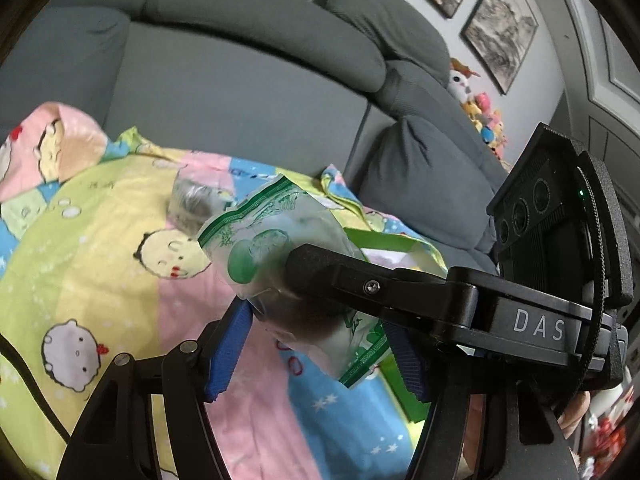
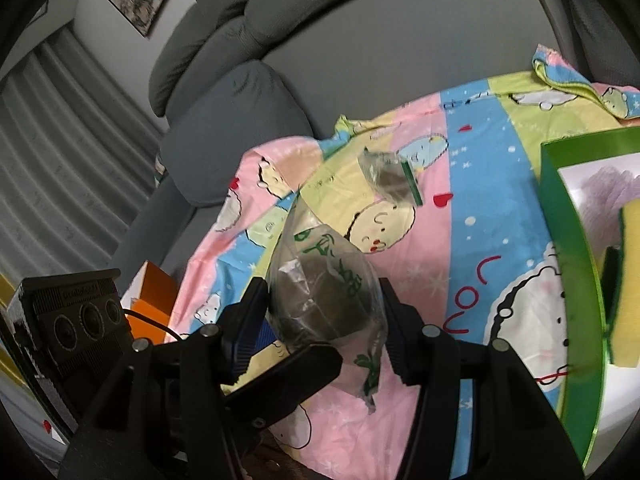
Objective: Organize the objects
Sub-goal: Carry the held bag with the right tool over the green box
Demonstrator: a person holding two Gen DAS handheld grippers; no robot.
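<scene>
Both grippers hold one clear plastic bag [image 1: 276, 264] with green print and a dark lump inside, above a pastel cartoon-print sheet [image 1: 100, 280].

Left wrist view: the left gripper [image 1: 320, 344] has blue pads on either side of the bag's lower part, jaws narrow and pressing on the plastic. The right gripper's black finger [image 1: 344, 276] comes in from the right and lies against the same bag. The right unit's camera block [image 1: 560, 208] shows here. Only this view shows a heap of plush toys [image 1: 484, 112] at the far end of the grey sofa [image 1: 240, 92], and two framed pictures [image 1: 500, 28] on the wall.

Right wrist view: the right gripper [image 2: 324, 320] has the bag [image 2: 320, 296] clamped between its blue pads, at a middling width. The left gripper's finger [image 2: 292, 376] crosses below. Only this view shows a green box [image 2: 568, 280] at right with a yellow sponge [image 2: 628, 272] inside it, an orange box [image 2: 152, 300] at left, and pale curtains [image 2: 60, 140].

A second, smaller bag [image 2: 388, 176] lies on the sheet beyond the held one, seen in both views, sharper in the right.
</scene>
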